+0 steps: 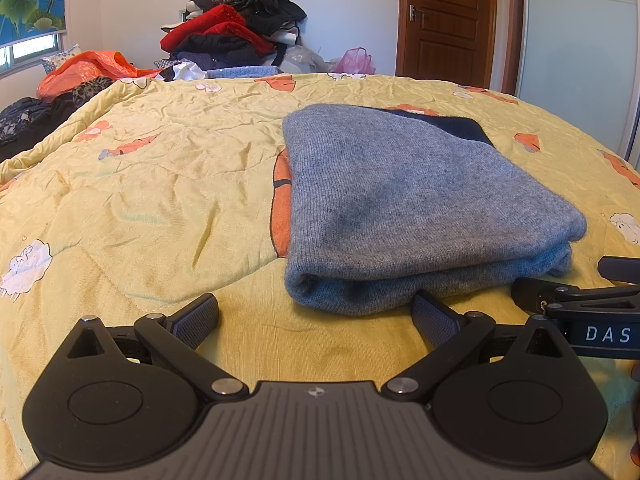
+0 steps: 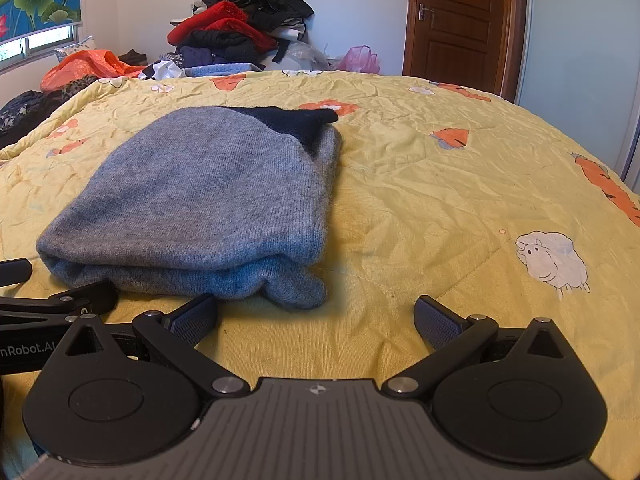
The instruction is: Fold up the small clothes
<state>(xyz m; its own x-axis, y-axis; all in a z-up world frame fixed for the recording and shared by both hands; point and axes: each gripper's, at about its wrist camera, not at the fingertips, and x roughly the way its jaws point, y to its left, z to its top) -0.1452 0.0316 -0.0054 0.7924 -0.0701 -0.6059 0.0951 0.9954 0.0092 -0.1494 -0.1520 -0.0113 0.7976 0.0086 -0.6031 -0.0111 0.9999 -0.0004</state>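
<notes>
Grey knit garment [image 1: 404, 200] lies folded on the yellow quilt [image 1: 160, 184], just ahead of both tools. Left gripper [image 1: 316, 312] and right gripper [image 2: 316, 314]: jaws spread, empty. Likely soft, light, limp; best pinched at the near rolled edge.

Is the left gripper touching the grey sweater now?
Cannot tell. In the left wrist view the left gripper is open before the grey sweater; its right finger overlaps the sweater's near edge, so contact is unclear.

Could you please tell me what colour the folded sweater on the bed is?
Grey, with a dark navy part at its far end; the sweater shows best in the right wrist view.
</notes>
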